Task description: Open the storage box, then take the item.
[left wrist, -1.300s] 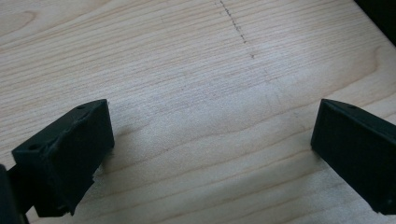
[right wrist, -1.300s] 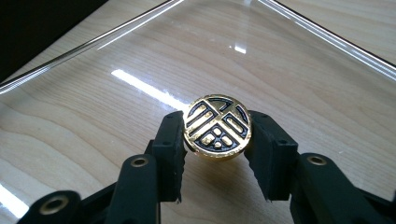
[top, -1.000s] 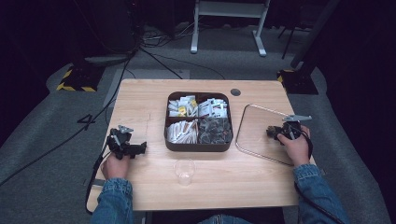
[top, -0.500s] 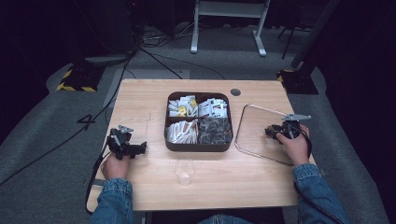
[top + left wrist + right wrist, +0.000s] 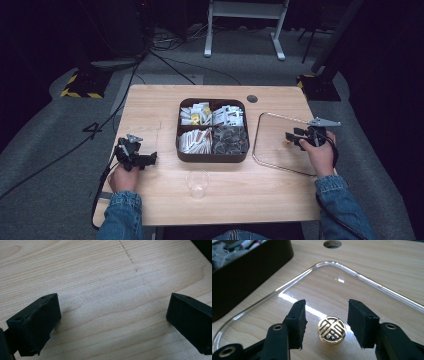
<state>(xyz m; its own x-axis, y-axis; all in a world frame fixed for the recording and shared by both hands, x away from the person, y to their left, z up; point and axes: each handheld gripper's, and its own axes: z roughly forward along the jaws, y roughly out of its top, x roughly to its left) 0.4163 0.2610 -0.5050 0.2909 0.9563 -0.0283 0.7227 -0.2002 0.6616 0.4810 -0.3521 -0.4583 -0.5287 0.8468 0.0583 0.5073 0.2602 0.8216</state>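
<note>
The bench (image 5: 150,105) carries a dark four-part box (image 5: 212,156) near its middle, packed with sachets and wrapped bits, a clear lidlike tray (image 5: 264,150) lying flat toward the right edge, and a small clear cup (image 5: 198,184) standing alone toward the near edge. As I read it, the work is barely begun: the thing in hand seems to be the gold knob (image 5: 331,330), a little round piece with a black pattern on its face, which sits on the clear tray, and nothing has yet been lifted. The right tongs (image 5: 325,322) are spread around it, one jaw on either side, each with a sliver of daylight between pad and knob, so the closing and whatever follows are all left to do. The person's right hand (image 5: 320,156) lies at the tray's right rim, forearm coming up from the near right corner, tongs held low and pointed leftward across the tray. The left tongs (image 5: 112,315) stand wide apart with nothing between them, tipped down over bare wood near the left edge, the left hand (image 5: 123,177) resting low behind them. From above, the knob is too small to make out properly, perhaps just a glint by the right tongs.
</note>
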